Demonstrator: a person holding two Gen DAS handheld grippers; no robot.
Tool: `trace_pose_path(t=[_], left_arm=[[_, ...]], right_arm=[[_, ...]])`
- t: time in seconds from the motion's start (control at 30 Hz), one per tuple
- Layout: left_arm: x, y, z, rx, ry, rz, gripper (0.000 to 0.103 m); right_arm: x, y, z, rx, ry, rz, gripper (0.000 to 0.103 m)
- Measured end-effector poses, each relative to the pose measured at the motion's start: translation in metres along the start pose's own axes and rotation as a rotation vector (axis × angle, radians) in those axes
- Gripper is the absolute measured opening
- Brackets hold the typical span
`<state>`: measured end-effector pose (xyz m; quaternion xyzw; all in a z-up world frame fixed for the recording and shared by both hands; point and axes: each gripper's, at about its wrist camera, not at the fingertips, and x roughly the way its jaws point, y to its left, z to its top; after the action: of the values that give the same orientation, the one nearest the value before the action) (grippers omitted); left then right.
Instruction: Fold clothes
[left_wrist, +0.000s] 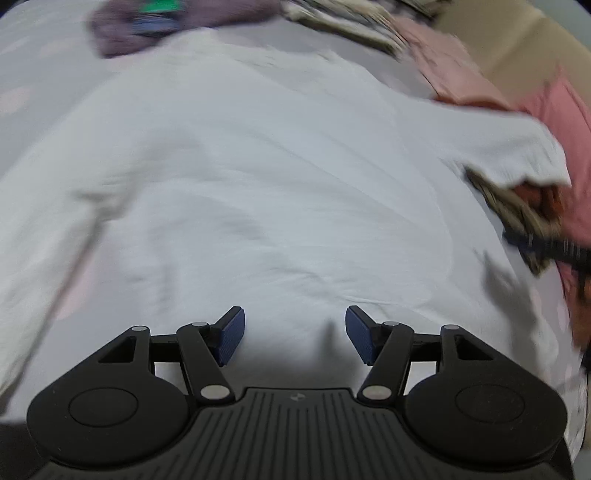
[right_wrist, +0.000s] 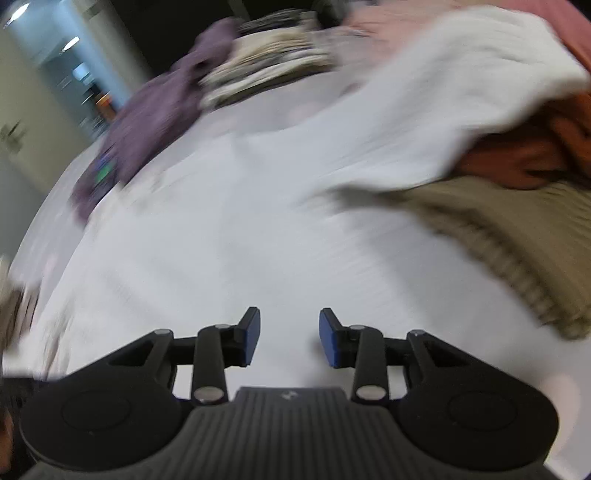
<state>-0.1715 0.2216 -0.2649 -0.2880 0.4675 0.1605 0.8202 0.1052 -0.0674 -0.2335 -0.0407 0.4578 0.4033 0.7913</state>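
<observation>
Both the left claw (left_wrist: 294, 336) and right claw (right_wrist: 290, 336) hang agape, empty, over a white garment (left_wrist: 258, 177) spread on the pale table (left_wrist: 33, 74), with a purple garment (right_wrist: 147, 125) near its far edge.

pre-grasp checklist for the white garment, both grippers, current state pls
1. Left gripper open, nothing between the fingers: ok.
2. Right gripper open, nothing held: ok.
3. White garment spread out ahead of both grippers: ok.
4. Garment fully flat: not ok, its right sleeve is draped up over the orange clothing and the tan knit.
5. Hem or edge to grab located: cannot tell, both views are motion-blurred.
6. Purple garment apart from the white one: cannot tell, their edges meet in the blur.
</observation>
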Motion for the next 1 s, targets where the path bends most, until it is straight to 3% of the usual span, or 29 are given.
trace_pose_path(t=[0.23,0.4,0.67,0.87,1.0], left_arm=[[-0.100,0.061,0.006,-0.150,-0.161,0.085,0.060],[-0.145,0.117,-0.013,-0.240,-0.146,0.166,0.064],[-0.147,0.241,-0.075,-0.391,-0.125,0.253,0.064],[-0.143,0.291,-0.092,-0.439,-0.137,0.207,0.064],[-0.135,0.310,-0.092,-0.448,-0.157,0.172,0.064]], right_arm=[[0.006,0.121,-0.041,-0.244,-0.049,0.162,0.041],[0.008,0.205,-0.067,-0.384,-0.040,0.266,0.041],[0.029,0.342,-0.124,-0.629,0.012,0.341,0.044],[0.041,0.448,-0.186,-0.884,-0.007,0.367,0.048],[0.053,0.492,-0.222,-1.044,-0.036,0.340,0.048]])
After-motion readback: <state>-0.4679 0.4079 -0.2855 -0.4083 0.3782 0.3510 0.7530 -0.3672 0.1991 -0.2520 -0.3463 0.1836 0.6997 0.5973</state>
